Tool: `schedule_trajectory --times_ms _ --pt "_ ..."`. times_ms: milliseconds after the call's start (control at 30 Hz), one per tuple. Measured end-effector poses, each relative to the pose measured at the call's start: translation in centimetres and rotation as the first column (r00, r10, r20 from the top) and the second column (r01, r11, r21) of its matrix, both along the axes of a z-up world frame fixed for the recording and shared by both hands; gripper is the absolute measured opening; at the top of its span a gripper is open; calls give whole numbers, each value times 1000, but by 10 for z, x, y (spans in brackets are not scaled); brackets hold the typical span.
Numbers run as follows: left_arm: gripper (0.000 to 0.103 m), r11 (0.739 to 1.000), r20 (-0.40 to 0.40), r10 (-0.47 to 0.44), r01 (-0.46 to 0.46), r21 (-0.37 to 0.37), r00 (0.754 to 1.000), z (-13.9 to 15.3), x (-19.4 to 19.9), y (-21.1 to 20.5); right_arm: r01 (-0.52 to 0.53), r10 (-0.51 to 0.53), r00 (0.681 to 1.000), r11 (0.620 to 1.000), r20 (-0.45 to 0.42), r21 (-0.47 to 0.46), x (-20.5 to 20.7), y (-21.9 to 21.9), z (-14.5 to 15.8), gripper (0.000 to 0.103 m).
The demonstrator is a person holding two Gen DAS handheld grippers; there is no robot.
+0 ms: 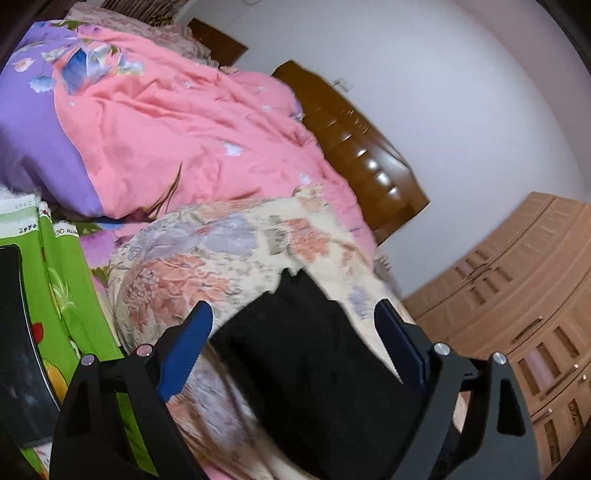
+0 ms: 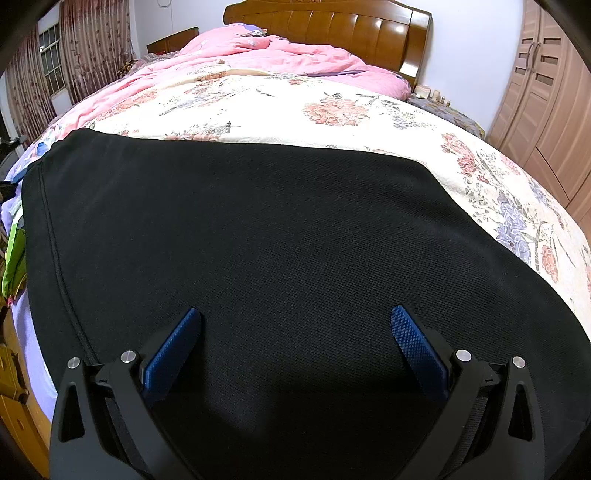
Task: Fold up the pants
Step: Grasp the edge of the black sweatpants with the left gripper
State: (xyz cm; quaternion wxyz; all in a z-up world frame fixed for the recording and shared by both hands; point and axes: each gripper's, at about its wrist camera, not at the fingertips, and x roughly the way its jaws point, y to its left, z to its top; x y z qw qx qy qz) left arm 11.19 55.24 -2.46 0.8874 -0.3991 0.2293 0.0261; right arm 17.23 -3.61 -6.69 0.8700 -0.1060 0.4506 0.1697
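Hand-held grippers (image 1: 293, 310) (image 2: 295, 317) agape above pants (image 2: 236, 229)

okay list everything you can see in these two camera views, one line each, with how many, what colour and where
pants: one, black, spread flat on the near part of the bed
floral bedspread: one, cream with red and purple flowers, under the pants
quilt: one, pink and purple, bunched toward the headboard
headboard: one, glossy brown wood, far end of bed
wardrobe: one, light brown, by the right wall
curtains: reddish patterned, over the window at far left
green fabric: one, bright green, left bed edge
left gripper: fingers blue, open over the pants' edge
right gripper: fingers blue, open above the pants
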Motion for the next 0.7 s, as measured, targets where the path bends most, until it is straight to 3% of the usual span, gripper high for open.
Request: schedule_trajectory --times_ms 133,200,267,300,400,533,700 --pt "81 999 -18 -36 36 23 999 -9 8 -2 0 0 1000 1000 0 0 0 0 0 99" --pt "74 998 -7 -45 45 33 999 -9 5 -4 0 0 1000 1000 0 0 0 0 0 99" --pt "60 999 1 -50 50 21 999 -12 -1 -4 0 0 1000 1000 0 0 0 0 0 99" --pt "59 998 6 -57 57 19 998 -14 -3 -5 0 0 1000 1000 0 0 0 0 0 99" --pt "59 995 3 -101 101 -1 995 -23 -4 -7 0 0 1000 1000 0 0 0 0 0 99" --pt "72 987 31 -149 150 -54 988 -38 1 -11 0 0 1000 1000 0 0 0 0 0 99" --pt "71 970 12 -245 245 3 970 -39 11 -42 0 0 1000 1000 0 0 0 0 0 99"
